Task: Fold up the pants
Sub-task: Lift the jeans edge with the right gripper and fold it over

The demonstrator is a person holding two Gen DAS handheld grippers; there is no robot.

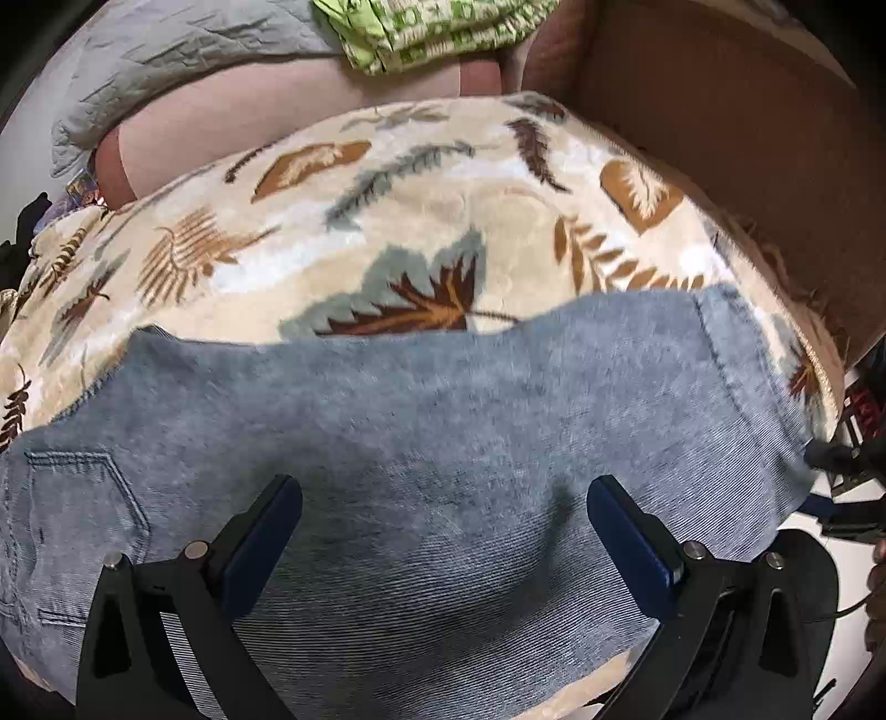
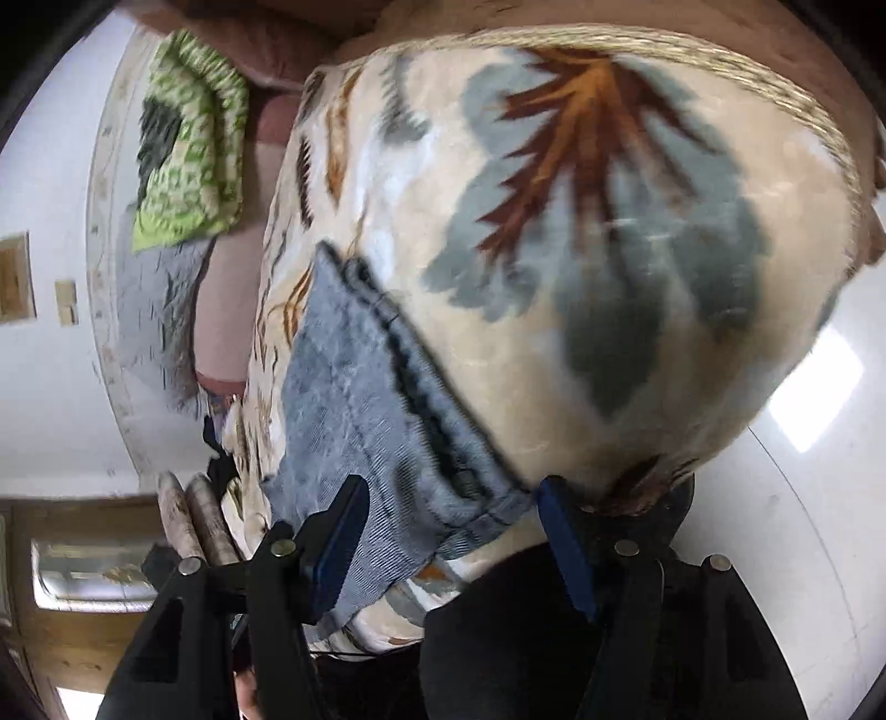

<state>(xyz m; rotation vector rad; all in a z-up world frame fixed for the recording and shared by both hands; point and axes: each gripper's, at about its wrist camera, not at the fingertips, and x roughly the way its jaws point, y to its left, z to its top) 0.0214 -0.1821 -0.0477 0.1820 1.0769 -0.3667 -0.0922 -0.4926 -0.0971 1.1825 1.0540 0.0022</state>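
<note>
- left gripper (image 1: 443,509) is hanging over the jeans (image 1: 421,443) with its two blue pads wide apart, and i am seeing nothing pinched between them.
- right gripper (image 2: 451,520) is also standing open, and i am seeing the jeans' hem (image 2: 476,515) lying between its fingers (image 2: 338,531) but not squeezed.
- i am looking at the jeans lying flat on the leaf blanket (image 1: 387,210), with a back pocket (image 1: 83,498) showing at the left.
- i am spotting a green cloth (image 1: 432,33) and a grey quilt (image 1: 183,61) sitting far behind.
</note>
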